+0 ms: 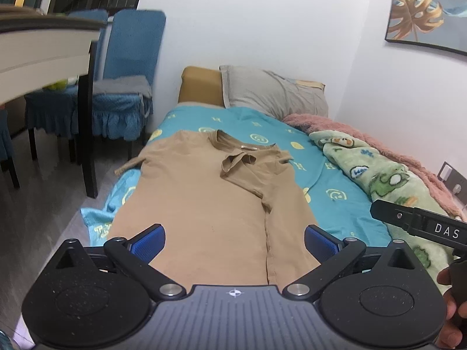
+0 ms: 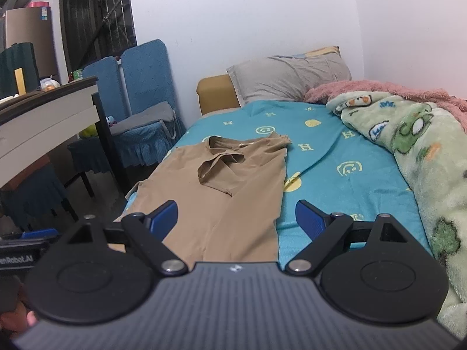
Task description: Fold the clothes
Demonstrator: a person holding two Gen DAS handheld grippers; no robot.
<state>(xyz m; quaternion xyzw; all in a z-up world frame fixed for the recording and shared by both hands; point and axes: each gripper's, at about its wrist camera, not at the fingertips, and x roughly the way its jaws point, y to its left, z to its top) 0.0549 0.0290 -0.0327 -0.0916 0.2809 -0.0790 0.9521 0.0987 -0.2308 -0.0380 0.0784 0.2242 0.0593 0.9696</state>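
A tan polo shirt (image 1: 201,192) lies flat on the teal bed sheet (image 1: 335,175), collar toward the pillow; its right side is folded in over the chest, and its left sleeve hangs off the bed's left edge. My left gripper (image 1: 235,240) hovers open above the shirt's hem, nothing between its blue pads. In the right wrist view the same shirt (image 2: 221,186) lies ahead, and my right gripper (image 2: 236,218) is open over its lower right edge. The right gripper's body (image 1: 420,223) shows at the right of the left wrist view.
A grey pillow (image 2: 289,78) lies at the head of the bed. A green cartoon blanket (image 2: 423,157) and a pink one (image 2: 379,90) are heaped along the right side. Blue-covered chairs (image 1: 128,81) and a white table (image 1: 43,46) stand left of the bed.
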